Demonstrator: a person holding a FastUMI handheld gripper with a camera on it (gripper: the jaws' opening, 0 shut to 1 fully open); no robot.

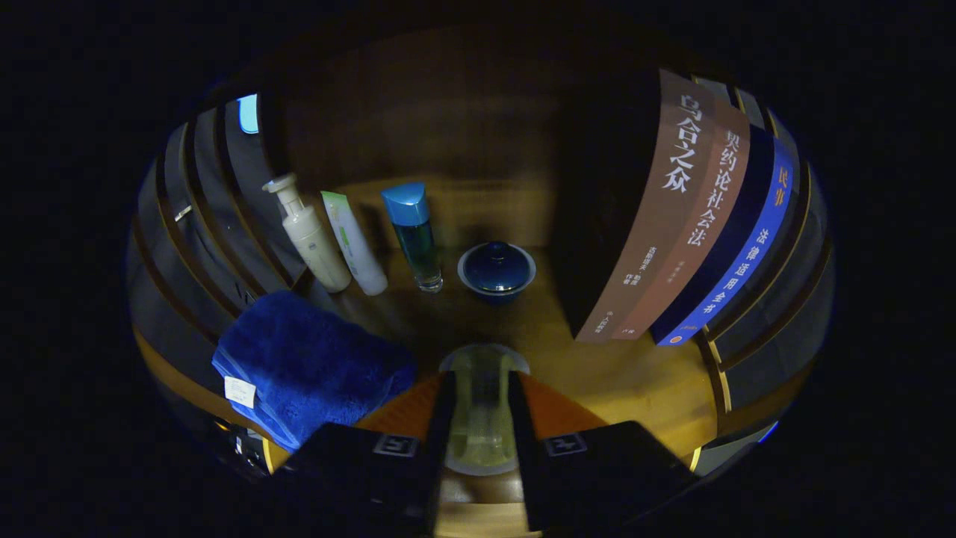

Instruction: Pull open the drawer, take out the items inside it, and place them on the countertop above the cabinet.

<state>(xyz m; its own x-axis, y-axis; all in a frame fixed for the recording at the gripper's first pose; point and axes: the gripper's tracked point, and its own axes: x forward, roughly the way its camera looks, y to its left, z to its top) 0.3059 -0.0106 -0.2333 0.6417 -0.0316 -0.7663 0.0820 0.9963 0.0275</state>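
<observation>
Tongs [482, 418] clenched on a clear glass jar [482, 407] low over the wooden counter [627, 373].

Both fingers press the jar's sides, and its pale rim shows just ahead of their tips. Beyond them, near the far wall, stand a white pump bottle [306, 233], a white-and-green tube [352, 243], a blue-capped bottle [413, 235] and a dark blue lidded bowl [497, 270], left to right. A folded blue towel [306, 366] lies near left, just beside the left finger. Upright books [691, 224] stand at the right.

gripper [482, 418] | two flat blocky fingers [358, 463] | square marker on each (white-bordered)
</observation>
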